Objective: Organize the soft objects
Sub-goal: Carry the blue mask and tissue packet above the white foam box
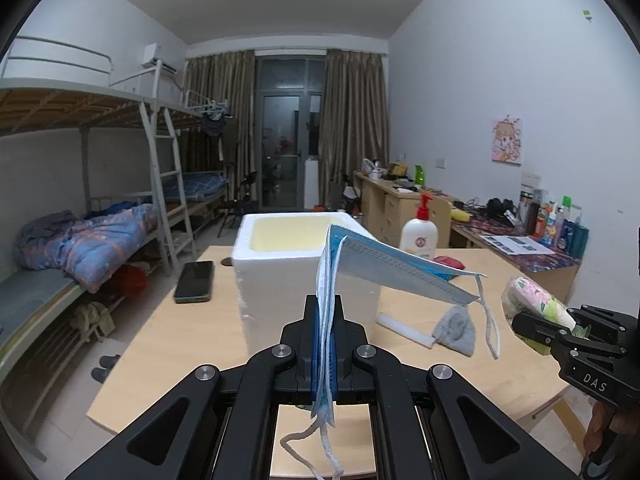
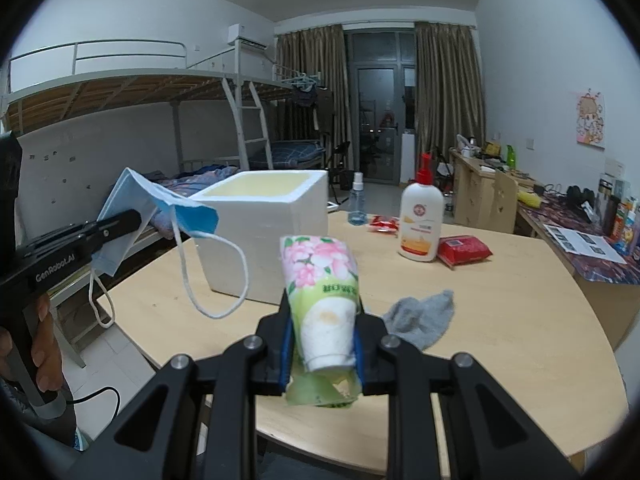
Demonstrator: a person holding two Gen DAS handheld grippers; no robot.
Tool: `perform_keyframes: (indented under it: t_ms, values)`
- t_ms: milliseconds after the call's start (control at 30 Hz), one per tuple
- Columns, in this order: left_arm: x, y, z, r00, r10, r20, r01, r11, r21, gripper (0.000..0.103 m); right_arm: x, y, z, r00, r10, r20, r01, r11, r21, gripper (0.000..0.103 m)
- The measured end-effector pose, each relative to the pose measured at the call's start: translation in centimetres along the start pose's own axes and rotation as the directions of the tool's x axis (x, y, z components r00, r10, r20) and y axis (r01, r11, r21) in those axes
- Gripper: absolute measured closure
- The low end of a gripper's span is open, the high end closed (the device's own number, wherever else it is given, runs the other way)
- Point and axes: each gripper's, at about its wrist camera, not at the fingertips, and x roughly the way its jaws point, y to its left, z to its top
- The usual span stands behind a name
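Observation:
My left gripper (image 1: 325, 312) is shut on a blue face mask (image 1: 384, 264), which sticks up and folds over to the right with its ear loops dangling. In the right wrist view the same mask (image 2: 132, 200) hangs from the left gripper (image 2: 136, 216) beside the white foam box (image 2: 264, 232). My right gripper (image 2: 322, 320) is shut on a floral tissue pack (image 2: 320, 280), held above the wooden table (image 2: 500, 340). The pack (image 1: 532, 300) shows at the right of the left wrist view. A grey sock (image 2: 420, 316) lies on the table. The foam box (image 1: 296, 256) stands open just ahead.
A lotion pump bottle (image 2: 420, 220), a red packet (image 2: 464, 250), a small spray bottle (image 2: 356, 200) and a red wrapper (image 2: 382, 224) stand behind. A phone (image 1: 194, 280) lies left of the box, a white foam strip (image 1: 404, 330) right of it. Bunk beds left, desks right.

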Motion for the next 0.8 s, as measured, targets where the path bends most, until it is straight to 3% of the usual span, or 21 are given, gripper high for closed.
perform_keyframes:
  t_ms: [400, 800]
  values:
    - [-0.8, 3.7, 0.3, 0.99, 0.142, 0.004, -0.142, 0.989, -0.038, 0.099, 4.0, 3.0, 1.7, 0.989, 0.145, -0.018, -0.145, 0.988, -0.055, 0.076]
    - [0.8, 5.4, 0.9, 0.986, 0.167, -0.022, -0.168, 0.983, -0.071, 0.099, 5.2, 4.2, 2.9, 0.984, 0.174, -0.028, -0.175, 0.981, -0.083, 0.076]
